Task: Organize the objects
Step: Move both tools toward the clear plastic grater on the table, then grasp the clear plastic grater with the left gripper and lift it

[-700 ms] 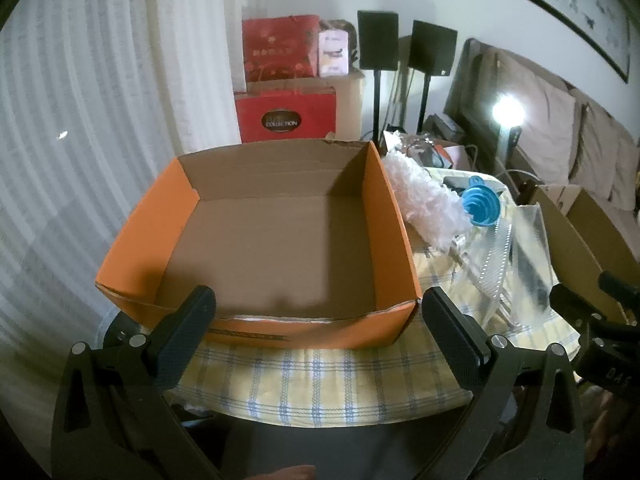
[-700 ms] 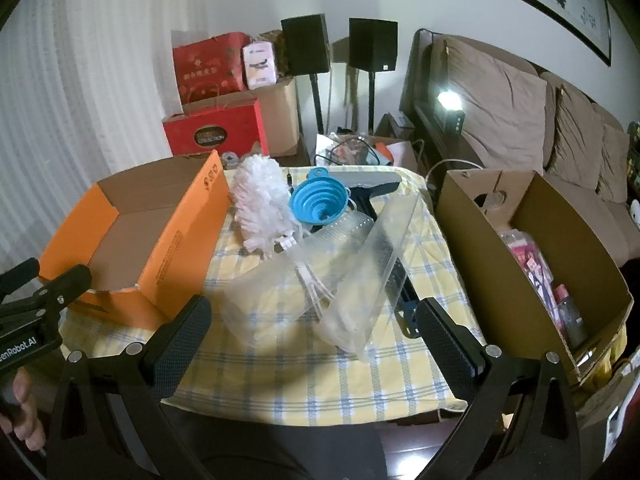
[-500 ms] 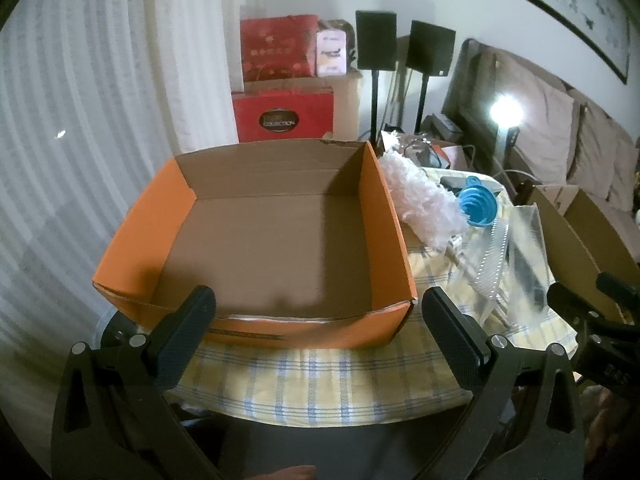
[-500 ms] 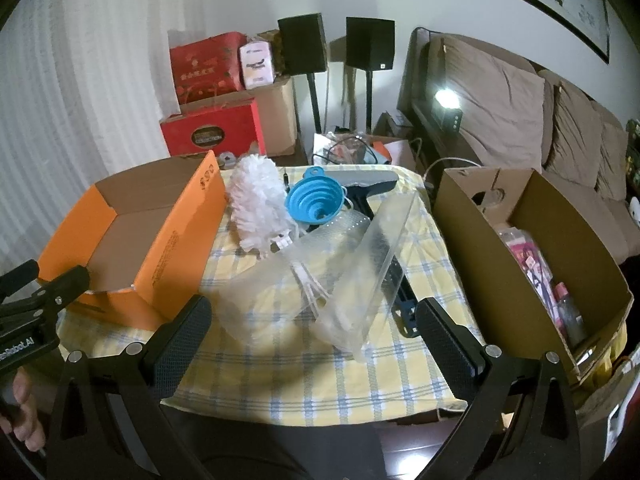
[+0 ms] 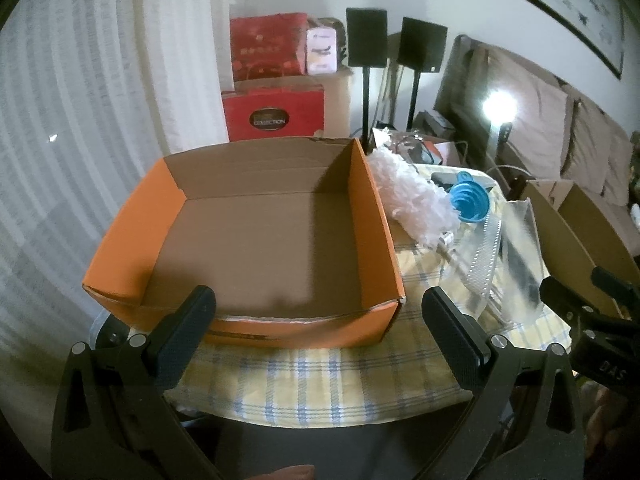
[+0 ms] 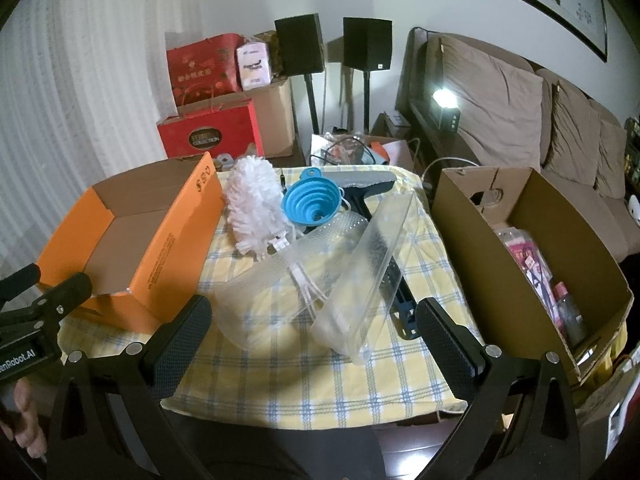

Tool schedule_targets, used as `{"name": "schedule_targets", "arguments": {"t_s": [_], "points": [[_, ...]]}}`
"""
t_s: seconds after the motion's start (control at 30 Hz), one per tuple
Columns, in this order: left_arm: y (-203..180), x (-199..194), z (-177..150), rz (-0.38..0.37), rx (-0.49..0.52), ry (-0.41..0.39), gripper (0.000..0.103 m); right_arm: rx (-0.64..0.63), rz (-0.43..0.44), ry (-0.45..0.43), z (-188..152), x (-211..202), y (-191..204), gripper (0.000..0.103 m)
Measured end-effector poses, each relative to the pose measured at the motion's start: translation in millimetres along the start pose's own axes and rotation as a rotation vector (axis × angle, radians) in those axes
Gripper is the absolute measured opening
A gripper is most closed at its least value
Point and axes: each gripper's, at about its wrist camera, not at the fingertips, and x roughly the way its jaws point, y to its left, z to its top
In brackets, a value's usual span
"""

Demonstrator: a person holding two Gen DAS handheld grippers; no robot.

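A yellow checked tablecloth (image 6: pixel 304 376) fills the lower frame. Both the left gripper (image 5: pixel 318 320) and right gripper (image 6: pixel 314 326) gape empty. Mid-frame, clear plastic trays (image 6: pixel 320 280) overlap; grabbing one could drag the blue funnel (image 6: pixel 312 200) and white duster (image 6: pixel 256 208) beyond. The orange box (image 6: pixel 160 240) sits left, empty.

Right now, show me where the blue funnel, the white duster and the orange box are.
blue funnel (image 6: pixel 310 200): right wrist view, on its ribbed inner cone.
white duster (image 6: pixel 256 200): right wrist view, middle of the fluffy head.
orange box (image 5: pixel 272 248): left wrist view, on its bare cardboard floor.
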Motion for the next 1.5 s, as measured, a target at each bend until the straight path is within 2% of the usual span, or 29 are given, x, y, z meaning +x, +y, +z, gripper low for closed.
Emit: {"name": "schedule_targets", "arguments": {"t_s": [0.4, 0.53, 0.63, 0.77, 0.9, 1.1, 1.37, 1.5], "points": [[-16, 9, 3, -0.041, 0.044, -0.011, 0.103, 0.013, -0.024, 0.001, 2, 5, -9, 0.103], [-23, 12, 5, -0.082, 0.06, -0.016, 0.103, 0.017, -0.027, 0.003, 3, 5, -13, 0.103], [-28, 16, 7, -0.147, 0.073, -0.005, 0.103, 0.012, -0.034, 0.004, 4, 6, -18, 0.103], [-38, 22, 9, -0.21, 0.086, 0.007, 0.103, 0.05, -0.018, 0.011, 5, 8, -41, 0.103], [-49, 32, 11, -0.274, 0.085, 0.041, 0.103, 0.077, -0.048, 0.032, 4, 16, -63, 0.103], [-73, 46, 21, -0.328, 0.136, 0.069, 0.103, 0.125, -0.046, 0.064, 2, 32, -85, 0.103], [-108, 71, 28, -0.357, 0.227, 0.112, 0.102, 0.203, 0.023, 0.105, 11, 60, -102, 0.103], [-119, 83, 28, -0.374, 0.245, 0.136, 0.098, 0.257, 0.059, 0.15, 16, 78, -111, 0.103]]}}
